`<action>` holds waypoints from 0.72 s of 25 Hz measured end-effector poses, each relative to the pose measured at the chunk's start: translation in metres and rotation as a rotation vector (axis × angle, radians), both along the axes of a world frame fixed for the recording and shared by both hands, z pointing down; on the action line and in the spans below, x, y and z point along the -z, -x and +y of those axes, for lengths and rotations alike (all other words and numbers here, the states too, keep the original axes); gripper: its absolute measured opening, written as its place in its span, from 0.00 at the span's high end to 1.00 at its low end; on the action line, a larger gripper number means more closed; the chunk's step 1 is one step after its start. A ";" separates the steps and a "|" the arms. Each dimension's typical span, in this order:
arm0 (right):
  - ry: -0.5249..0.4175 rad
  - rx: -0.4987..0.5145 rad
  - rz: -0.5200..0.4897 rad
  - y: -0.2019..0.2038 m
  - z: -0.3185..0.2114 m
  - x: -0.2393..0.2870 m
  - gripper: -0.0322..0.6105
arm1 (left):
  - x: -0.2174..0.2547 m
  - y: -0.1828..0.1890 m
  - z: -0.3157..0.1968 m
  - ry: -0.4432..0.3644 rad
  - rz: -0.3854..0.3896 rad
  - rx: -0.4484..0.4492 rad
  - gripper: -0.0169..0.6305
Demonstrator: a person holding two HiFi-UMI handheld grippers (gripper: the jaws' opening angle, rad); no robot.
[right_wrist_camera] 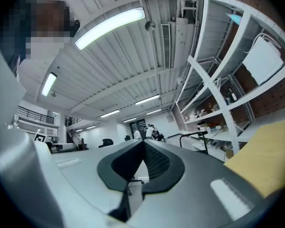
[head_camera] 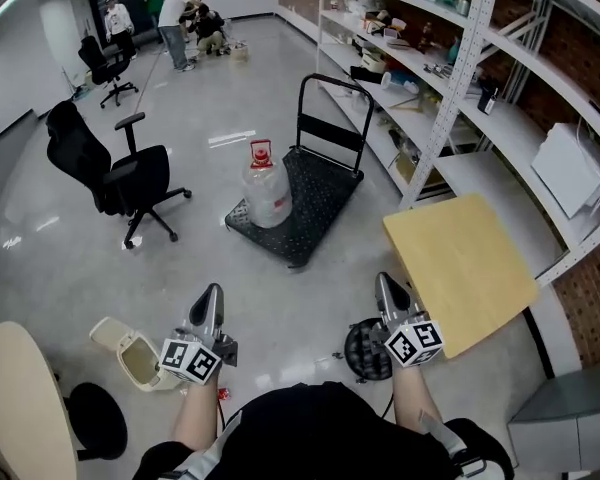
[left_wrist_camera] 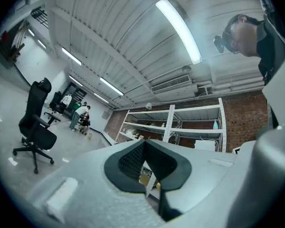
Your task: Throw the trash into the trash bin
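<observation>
White metal shelving [head_camera: 420, 78] holds assorted clutter. A black platform trolley [head_camera: 320, 203] carries a clear plastic water jug [head_camera: 267, 193]. The small beige trash bin [head_camera: 138, 358], lid open, stands on the floor just beside the left gripper [head_camera: 212, 291]. Its jaws and the right gripper [head_camera: 383, 281] jaws are closed on nothing.

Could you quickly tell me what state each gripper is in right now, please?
Left gripper: closed, holding nothing.
Right gripper: closed, holding nothing.
</observation>
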State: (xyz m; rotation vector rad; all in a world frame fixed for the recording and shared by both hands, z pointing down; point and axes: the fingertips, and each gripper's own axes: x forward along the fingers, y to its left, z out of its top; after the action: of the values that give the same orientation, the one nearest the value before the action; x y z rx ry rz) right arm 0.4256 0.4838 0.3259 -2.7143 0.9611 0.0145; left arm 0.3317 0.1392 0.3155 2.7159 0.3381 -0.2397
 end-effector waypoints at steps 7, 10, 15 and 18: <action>0.055 0.193 -0.043 -0.023 -0.053 -0.013 0.94 | -0.004 0.025 -0.022 -0.028 -0.021 0.140 0.97; 0.078 0.306 -0.033 -0.034 -0.077 -0.010 0.94 | -0.002 0.041 -0.031 -0.015 -0.018 0.249 0.97; 0.088 0.439 0.005 -0.053 -0.101 0.004 0.94 | -0.007 0.065 -0.036 0.014 -0.053 0.398 0.97; 0.078 0.472 -0.011 -0.064 -0.106 0.001 0.94 | -0.004 0.069 -0.030 -0.004 -0.031 0.447 0.97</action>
State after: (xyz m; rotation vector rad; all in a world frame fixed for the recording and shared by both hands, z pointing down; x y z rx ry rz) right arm 0.4893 0.3783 0.3246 -2.4789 1.6009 -0.1287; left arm 0.2628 0.1094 0.3200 2.7636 -0.2838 -0.3170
